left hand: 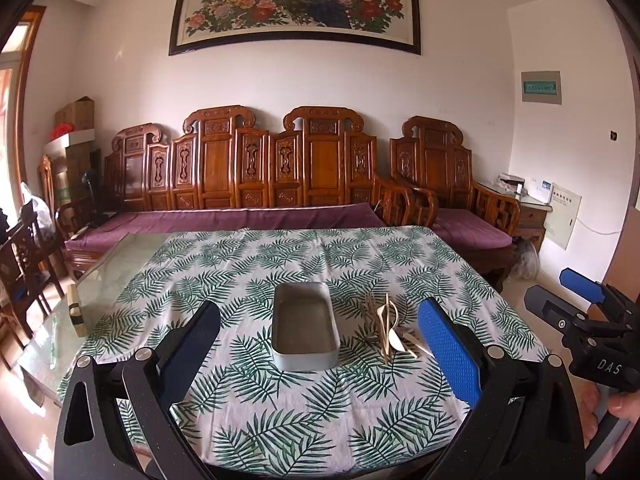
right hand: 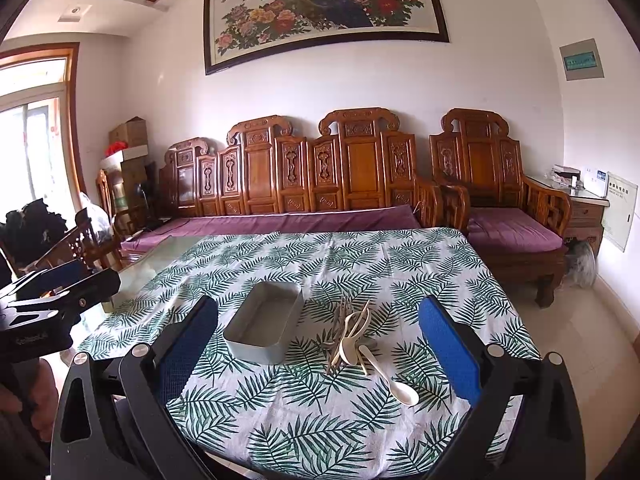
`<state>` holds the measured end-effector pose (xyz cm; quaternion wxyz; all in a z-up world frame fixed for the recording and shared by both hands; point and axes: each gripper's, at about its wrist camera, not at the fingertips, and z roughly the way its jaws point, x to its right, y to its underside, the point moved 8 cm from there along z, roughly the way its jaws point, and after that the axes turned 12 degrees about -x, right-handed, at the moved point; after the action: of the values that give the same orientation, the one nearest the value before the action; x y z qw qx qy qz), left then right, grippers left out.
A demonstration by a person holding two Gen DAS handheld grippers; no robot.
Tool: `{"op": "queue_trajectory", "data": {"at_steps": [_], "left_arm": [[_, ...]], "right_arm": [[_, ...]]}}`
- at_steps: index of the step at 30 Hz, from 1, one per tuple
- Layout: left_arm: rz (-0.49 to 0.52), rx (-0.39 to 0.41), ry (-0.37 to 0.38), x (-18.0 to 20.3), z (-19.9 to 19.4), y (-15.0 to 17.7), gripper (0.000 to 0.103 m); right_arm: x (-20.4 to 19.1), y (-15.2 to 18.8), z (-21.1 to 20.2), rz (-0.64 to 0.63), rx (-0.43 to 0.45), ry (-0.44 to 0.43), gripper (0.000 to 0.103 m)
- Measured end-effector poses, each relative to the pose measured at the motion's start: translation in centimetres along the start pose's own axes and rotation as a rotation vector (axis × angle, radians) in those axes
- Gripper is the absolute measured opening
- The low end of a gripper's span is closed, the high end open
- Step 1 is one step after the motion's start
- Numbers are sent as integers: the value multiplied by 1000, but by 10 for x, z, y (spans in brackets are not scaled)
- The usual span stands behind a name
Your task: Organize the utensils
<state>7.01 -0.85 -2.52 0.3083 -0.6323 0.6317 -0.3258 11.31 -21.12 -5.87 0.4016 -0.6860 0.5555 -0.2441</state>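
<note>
Sofa (left hand: 248, 184): a long carved wooden piece with a purple cushion, standing behind the metal tin, against the wall beyond the far edge of the tabletop.
Tabletop (right hand: 320, 412): covered in a white cloth printed with green fern leaves; the metal tin sits near its middle.
Left tongs (left hand: 320, 354): spread wide apart, gripping nothing, held above the near edge of the tabletop. In the left wrist view the metal tin lies straight ahead between the two blue pads, a little beyond their tips.
Right tongs (right hand: 320, 354): also wide apart and empty, held just right of the left pair. In the right wrist view the utensil pile falls between the pads, with the metal tin off towards the left pad.
Metal tin (left hand: 305, 330): a grey rectangular box with rounded corners, open on top, with nothing showing inside.
Utensil pile (right hand: 354, 330): just right of the metal tin, close but not touching it; cream spoons and forks lie crossed with what look like slim sticks.
Loose spoon (right hand: 394, 378): cream coloured, lying nearer the tongs than the metal tin does, its bowl pointing towards the near edge and its handle running back into the utensil pile.
</note>
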Motion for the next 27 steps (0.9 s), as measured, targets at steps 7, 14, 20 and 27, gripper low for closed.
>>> {"op": "queue_trajectory", "data": {"at_steps": [7,14,20,27], "left_arm": [[0,3,2,0,1,3,96],[0,1,2,0,1,4,96],[3,-26,10,0,14,10,96],[30,-92,31,1,55,19,96]], "right_arm": [[0,0,0,0,0,-1,101],[1,-1,-2,-3,-3,-1,100],[7,1,5,-6,-21,2,101],[19,14,37,-38,-70,2,100]]}}
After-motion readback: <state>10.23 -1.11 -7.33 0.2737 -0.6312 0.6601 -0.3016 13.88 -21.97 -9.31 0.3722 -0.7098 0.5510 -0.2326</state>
